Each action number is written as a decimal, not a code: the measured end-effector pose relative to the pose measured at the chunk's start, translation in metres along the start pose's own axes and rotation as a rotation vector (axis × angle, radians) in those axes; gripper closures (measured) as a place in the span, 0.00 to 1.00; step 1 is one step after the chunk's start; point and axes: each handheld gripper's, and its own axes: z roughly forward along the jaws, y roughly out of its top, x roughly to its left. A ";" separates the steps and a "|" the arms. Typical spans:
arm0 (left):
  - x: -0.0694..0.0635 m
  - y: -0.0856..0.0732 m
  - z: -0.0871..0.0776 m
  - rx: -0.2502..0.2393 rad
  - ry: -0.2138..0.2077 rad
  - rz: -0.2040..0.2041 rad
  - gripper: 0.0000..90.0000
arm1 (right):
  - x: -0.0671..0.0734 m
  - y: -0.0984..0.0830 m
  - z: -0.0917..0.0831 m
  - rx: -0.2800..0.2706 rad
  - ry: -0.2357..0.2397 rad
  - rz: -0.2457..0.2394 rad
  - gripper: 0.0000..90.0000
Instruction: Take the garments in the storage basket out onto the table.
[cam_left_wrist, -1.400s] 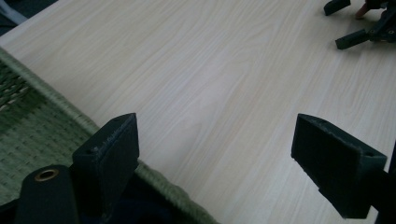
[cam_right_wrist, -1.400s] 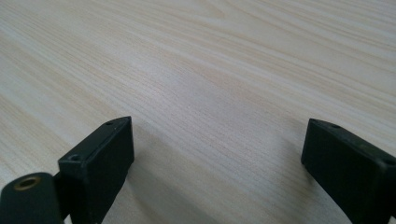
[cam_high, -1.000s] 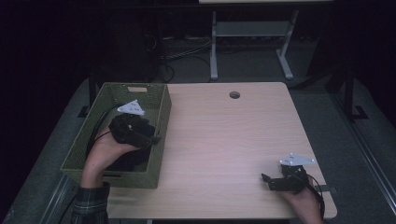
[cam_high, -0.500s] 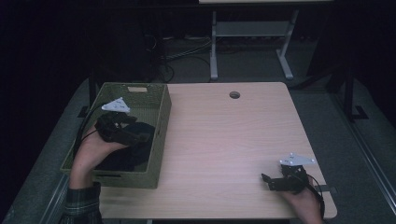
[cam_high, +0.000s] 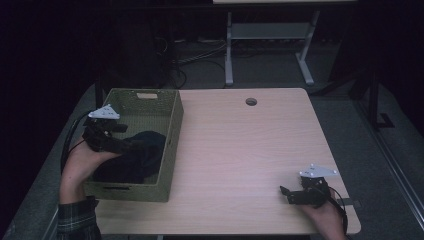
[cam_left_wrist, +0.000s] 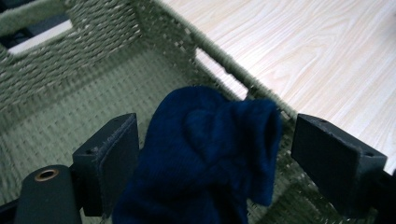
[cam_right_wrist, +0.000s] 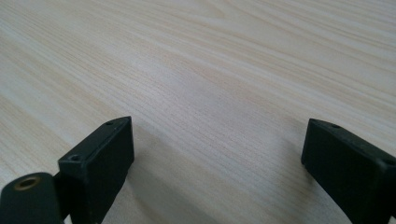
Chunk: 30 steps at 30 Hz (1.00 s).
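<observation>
A green woven basket (cam_high: 176, 125) stands on the left part of the wooden table (cam_high: 240, 145). A dark blue knitted cloth (cam_high: 135, 157) lies bunched in the basket's near half. My left gripper (cam_high: 127, 142) reaches in over the basket's left wall and is open. In the left gripper view the blue cloth (cam_left_wrist: 210, 149) lies between the wide-apart jaws of the left gripper (cam_left_wrist: 217, 158), over the basket floor (cam_left_wrist: 56, 121). My right gripper (cam_high: 286, 195) rests open near the table's front right corner. In the right gripper view the right gripper (cam_right_wrist: 215, 172) has bare wood (cam_right_wrist: 210, 70) between its jaws.
A round cable hole (cam_high: 251, 101) sits near the table's far edge. Beyond the table stand a white metal frame (cam_high: 265, 40) and cables on the dark floor. The basket's far wall has a handle slot (cam_high: 146, 95).
My left gripper has drawn back leftward across the basket, from above the cloth toward the left wall. The blue cloth now shows more fully. The right gripper has stayed still.
</observation>
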 end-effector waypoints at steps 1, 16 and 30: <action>0.002 -0.001 0.000 0.005 0.001 -0.001 0.17 | 0.000 0.000 0.000 0.000 0.000 0.000 0.10; 0.019 -0.020 0.013 0.101 0.000 -0.054 0.16 | 0.000 0.000 0.000 0.001 0.001 0.003 0.10; 0.022 -0.027 0.039 0.189 -0.035 -0.059 0.16 | 0.000 0.000 0.000 0.001 0.000 0.001 0.10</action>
